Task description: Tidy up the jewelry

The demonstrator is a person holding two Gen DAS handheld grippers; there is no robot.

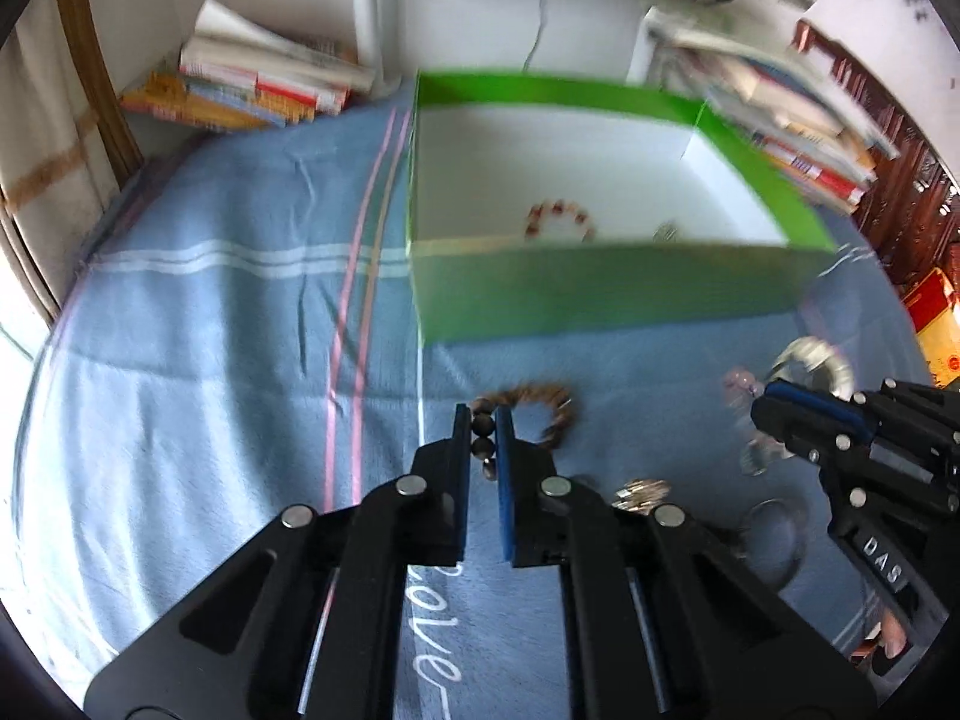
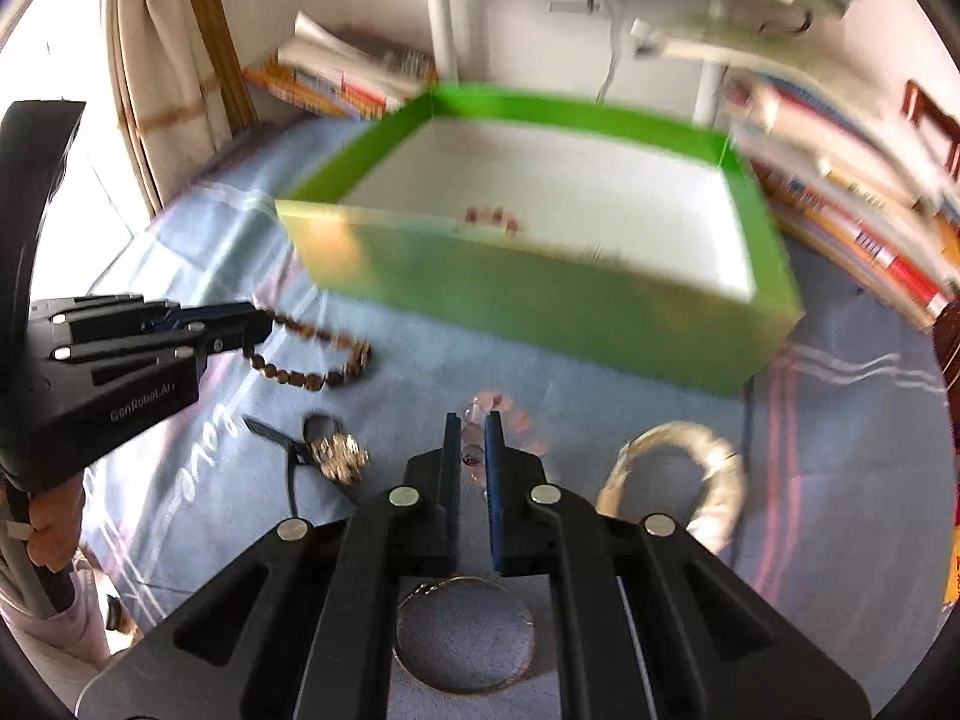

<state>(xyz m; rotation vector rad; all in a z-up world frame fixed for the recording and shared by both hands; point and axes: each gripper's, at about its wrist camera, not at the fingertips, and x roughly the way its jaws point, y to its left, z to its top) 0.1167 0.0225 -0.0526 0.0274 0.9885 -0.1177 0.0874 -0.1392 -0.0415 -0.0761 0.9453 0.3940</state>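
While green box (image 1: pixel 600 294) sits ahead, left gripper (image 1: pixel 483 420) fingers clamp brown bead bracelet (image 1: pixel 540 402); right gripper (image 2: pixel 474 429) fingers pinch clear bead bracelet (image 2: pixel 510 414).

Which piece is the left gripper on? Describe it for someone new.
Start at the green box on the blue cloth. In front of its left corner lies a brown bead bracelet, pinched by the left gripper. It is the only dark wooden-looking strand; the neighbours are clear, silvery or gold.

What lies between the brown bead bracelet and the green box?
Only bare blue cloth lies between the brown bead bracelet, held in the left gripper, and the green box. The right wrist view shows this.
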